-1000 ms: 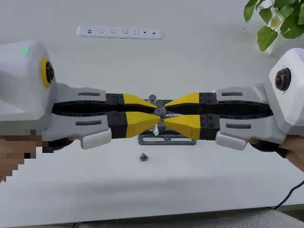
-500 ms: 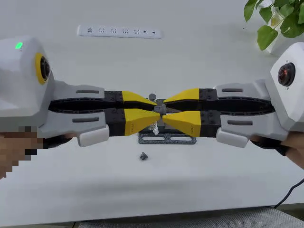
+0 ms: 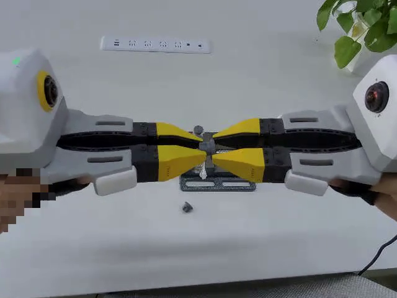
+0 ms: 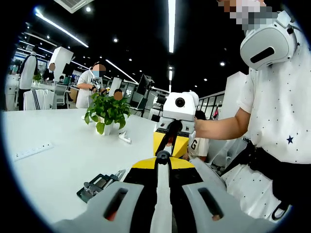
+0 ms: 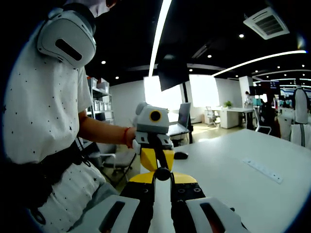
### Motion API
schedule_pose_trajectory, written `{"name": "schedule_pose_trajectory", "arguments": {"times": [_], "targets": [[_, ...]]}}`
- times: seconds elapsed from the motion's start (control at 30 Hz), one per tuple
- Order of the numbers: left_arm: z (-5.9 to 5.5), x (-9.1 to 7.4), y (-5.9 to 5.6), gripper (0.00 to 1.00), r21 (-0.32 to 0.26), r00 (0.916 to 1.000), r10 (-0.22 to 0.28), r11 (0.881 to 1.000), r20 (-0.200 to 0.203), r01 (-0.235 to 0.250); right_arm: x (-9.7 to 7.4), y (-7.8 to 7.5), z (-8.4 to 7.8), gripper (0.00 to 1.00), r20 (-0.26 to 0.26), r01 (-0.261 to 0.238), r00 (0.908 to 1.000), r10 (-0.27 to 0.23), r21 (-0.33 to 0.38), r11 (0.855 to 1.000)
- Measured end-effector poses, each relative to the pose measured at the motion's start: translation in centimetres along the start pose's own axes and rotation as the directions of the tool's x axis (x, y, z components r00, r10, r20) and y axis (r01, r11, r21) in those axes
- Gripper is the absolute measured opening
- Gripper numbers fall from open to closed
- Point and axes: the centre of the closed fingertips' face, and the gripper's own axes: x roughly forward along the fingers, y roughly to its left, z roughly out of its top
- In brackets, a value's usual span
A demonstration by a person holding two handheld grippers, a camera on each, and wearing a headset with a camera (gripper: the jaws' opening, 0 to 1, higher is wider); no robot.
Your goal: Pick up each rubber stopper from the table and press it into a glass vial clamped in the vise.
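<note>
Above the table my two grippers meet tip to tip. A small grey rubber stopper [image 3: 207,146] sits between their yellow tips, also seen as the stopper [image 4: 162,156] and the stopper [image 5: 163,174] in the gripper views. My left gripper [image 3: 200,149] comes in from the left and my right gripper [image 3: 215,148] from the right, both shut on that stopper. Below them a dark vise [image 3: 239,182] holds a clear glass vial [image 3: 202,172]. Another stopper [image 3: 187,207] lies on the table in front of the vise.
A white power strip [image 3: 155,43] lies at the far side of the table. A potted plant [image 3: 363,28] stands at the back right. A grey round piece [image 3: 198,130] shows just behind the tips. The vise [image 4: 99,184] sits low and left in the left gripper view.
The left gripper's body has drifted a little to the left and up. The tips stay together on the stopper over the vise.
</note>
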Motion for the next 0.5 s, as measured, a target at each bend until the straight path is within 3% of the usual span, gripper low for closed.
{"name": "schedule_pose_trajectory", "arguments": {"times": [0.5], "targets": [[0.52,-0.41,-0.18,0.04,-0.056,0.9989,-0.027,0.998,0.039,0.029,0.05,0.33,0.50,0.07,-0.014,-0.022,0.9997,0.021,-0.047,0.999]]}}
